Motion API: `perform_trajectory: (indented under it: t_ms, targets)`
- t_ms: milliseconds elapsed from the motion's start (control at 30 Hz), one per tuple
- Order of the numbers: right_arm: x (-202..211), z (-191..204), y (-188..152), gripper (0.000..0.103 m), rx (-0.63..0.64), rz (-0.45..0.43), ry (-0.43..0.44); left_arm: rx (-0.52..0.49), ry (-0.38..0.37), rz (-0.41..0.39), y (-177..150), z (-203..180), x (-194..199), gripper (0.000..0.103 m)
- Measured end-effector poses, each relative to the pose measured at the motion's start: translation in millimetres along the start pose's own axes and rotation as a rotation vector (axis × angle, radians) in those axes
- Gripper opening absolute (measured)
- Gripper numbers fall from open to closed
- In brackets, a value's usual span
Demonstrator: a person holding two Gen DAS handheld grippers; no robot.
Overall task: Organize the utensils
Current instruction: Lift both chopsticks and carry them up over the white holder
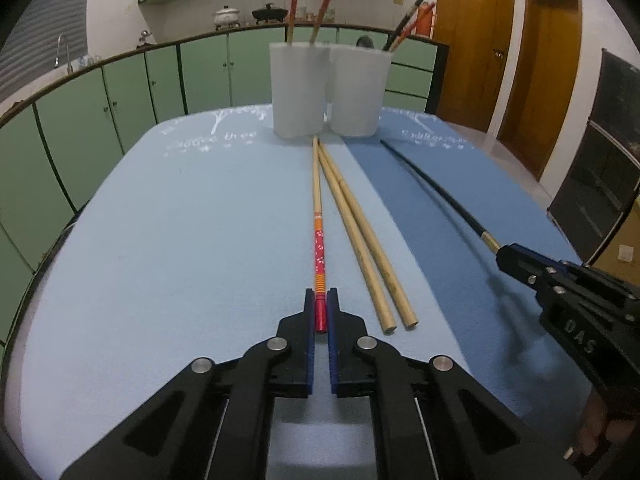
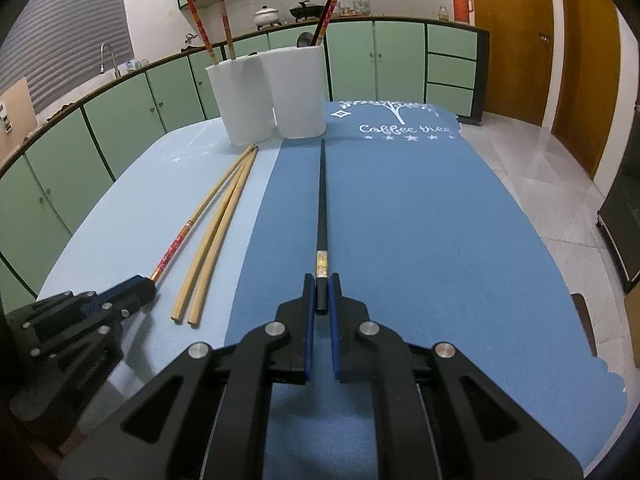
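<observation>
Left gripper (image 1: 321, 312): jaws clamped on the red butt end of a red-and-orange patterned chopstick (image 1: 319, 248); the stick lies flat on the light blue mat (image 1: 160, 220), tip pointing toward the cups.
Right gripper (image 2: 321, 294): jaws closed on the butt end of a black chopstick (image 2: 321, 200) with a gold band; the stick lies on the dark blue mat (image 2: 420, 220), tip near the right cup.
Loose on table: two plain bamboo chopsticks (image 1: 360, 236), side by side and touching, between the two gripped sticks, on the light blue mat by the seam.
Left cup (image 1: 298, 88): white, upright at the far end; two red-patterned chopsticks (image 1: 294, 4) stand in it.
Right cup (image 1: 358, 92): white, upright, just beside the left one; dark and red chopsticks (image 1: 408, 24) lean out of it. Two or three, hard to separate in either view.
Hidden: lower ends of all standing sticks, inside the cups; the butt of the black stick, behind the right gripper's body in the left view.
Cut off: top of one red stick at the left view's upper edge.
Hard to read: white lettering on the light mat, washed out.
Count: four sticks lying, two cups, two grippers.
</observation>
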State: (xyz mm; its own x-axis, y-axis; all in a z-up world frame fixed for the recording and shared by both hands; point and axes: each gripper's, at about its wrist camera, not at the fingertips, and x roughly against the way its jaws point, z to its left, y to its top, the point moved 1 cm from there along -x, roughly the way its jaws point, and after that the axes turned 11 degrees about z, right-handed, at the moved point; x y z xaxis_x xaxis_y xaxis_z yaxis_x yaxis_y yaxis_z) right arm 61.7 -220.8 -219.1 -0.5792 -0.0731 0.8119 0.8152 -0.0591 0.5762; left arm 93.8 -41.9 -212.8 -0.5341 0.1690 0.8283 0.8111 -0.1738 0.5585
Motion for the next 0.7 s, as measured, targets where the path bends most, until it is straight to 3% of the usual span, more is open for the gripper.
perform_trajectory:
  t_ms: [267, 700]
  targets:
    - [25, -4, 16, 0.006, 0.005, -0.044, 0.002, -0.032, -0.001, -0.101, 16, 1, 48, 0.005]
    - [90, -16, 72, 0.006, 0.003, -0.174, 0.033, -0.058, -0.004, -0.256, 70, 4, 120, 0.005]
